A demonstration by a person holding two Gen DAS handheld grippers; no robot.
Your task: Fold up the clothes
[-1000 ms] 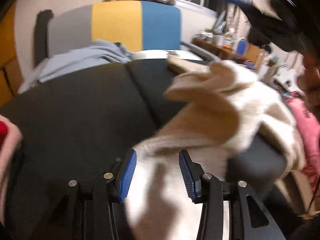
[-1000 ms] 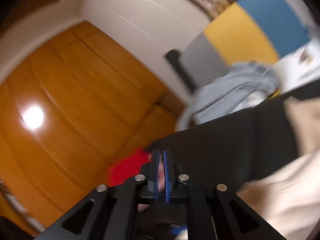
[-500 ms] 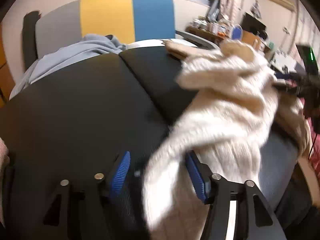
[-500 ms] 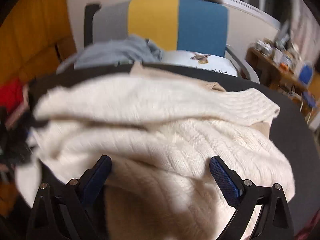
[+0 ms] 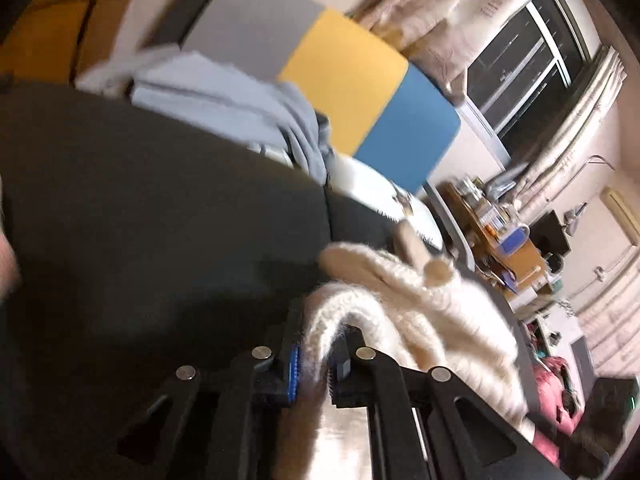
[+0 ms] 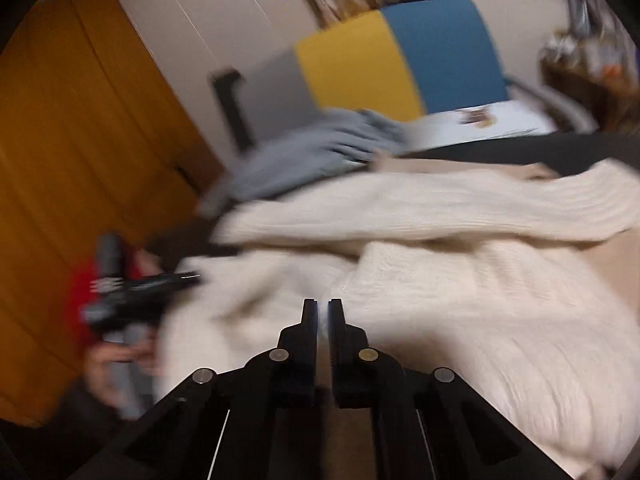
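A cream knit sweater [image 6: 440,280] lies bunched on a black padded surface [image 5: 160,220]. In the left wrist view a thick fold of the sweater [image 5: 400,304] runs down between the fingers of my left gripper [image 5: 316,368]. Its jaws are closing and the pads pinch the knit. My right gripper [image 6: 323,308] is shut, its tips low over the sweater's near part. Whether any knit is caught between them I cannot tell. In the right wrist view the left gripper [image 6: 188,278] shows blurred at the sweater's left edge, held by a person's hand [image 6: 116,360].
A light blue garment [image 5: 224,108] and a white printed one [image 5: 368,188] lie at the far end of the black surface. Behind them stands a grey, yellow and blue panel [image 5: 344,80]. A cluttered desk [image 5: 500,232] is at the right, an orange wooden wall [image 6: 80,140] at the left.
The left jaws have closed from half open onto the sweater fold, and that view has rolled and shifted. The right jaws went from wide open to shut while sinking toward the sweater.
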